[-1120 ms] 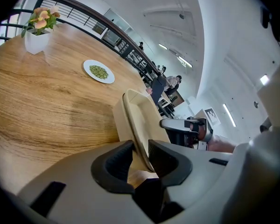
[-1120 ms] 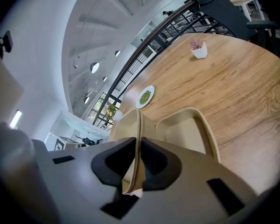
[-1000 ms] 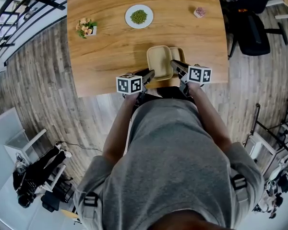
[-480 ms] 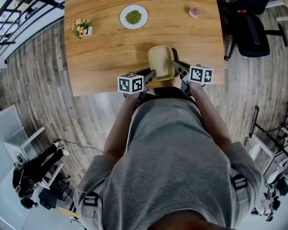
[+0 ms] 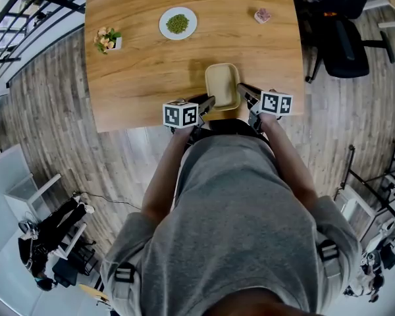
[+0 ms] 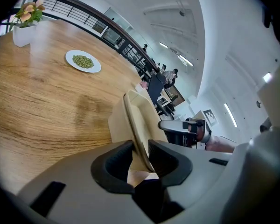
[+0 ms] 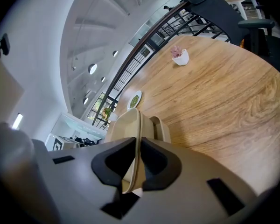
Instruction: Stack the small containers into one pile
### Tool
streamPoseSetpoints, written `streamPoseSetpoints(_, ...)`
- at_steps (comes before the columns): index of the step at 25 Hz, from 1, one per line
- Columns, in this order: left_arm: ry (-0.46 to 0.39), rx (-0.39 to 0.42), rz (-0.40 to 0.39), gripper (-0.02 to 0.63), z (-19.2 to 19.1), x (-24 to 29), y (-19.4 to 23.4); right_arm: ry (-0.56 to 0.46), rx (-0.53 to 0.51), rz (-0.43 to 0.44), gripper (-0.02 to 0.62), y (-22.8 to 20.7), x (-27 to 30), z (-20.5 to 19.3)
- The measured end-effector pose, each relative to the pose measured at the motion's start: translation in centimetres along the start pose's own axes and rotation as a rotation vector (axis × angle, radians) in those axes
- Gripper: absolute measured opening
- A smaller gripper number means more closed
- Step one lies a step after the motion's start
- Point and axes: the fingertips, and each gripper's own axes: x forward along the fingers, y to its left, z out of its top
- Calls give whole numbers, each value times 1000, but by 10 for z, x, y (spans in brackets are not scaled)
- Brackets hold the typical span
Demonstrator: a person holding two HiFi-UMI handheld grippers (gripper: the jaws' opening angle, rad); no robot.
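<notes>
Both left gripper (image 5: 207, 102) and right gripper (image 5: 243, 90) pinch the container (image 5: 222, 83), its long axis pointing away.

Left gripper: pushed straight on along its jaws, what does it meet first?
The left gripper is shut on the beige container, which would move with it. Past that, the right gripper on the opposite rim looks first in line; depth unclear, the table might come sooner.

Containers (image 5: 222, 86) at desk (image 5: 151, 78) near edge; plate (image 5: 178, 23) behind-left; flowerpot (image 5: 106, 39) by left edge; bowl (image 5: 262, 15) far right.
</notes>
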Motion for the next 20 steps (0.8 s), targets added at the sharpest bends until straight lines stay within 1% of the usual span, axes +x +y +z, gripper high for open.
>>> streamPoseSetpoints(7,-3,-7,4,118,1,10,-1,7,15,-13,43,-17,-2,-2)
streamPoseSetpoints(15,16,1,10,118,-2,17,-5,10,15,-15,43,-21,-6,0)
streamPoseSetpoints(20,37,7,38,118,-6,21,-1,25,16,-21,43,-27,-3,-3)
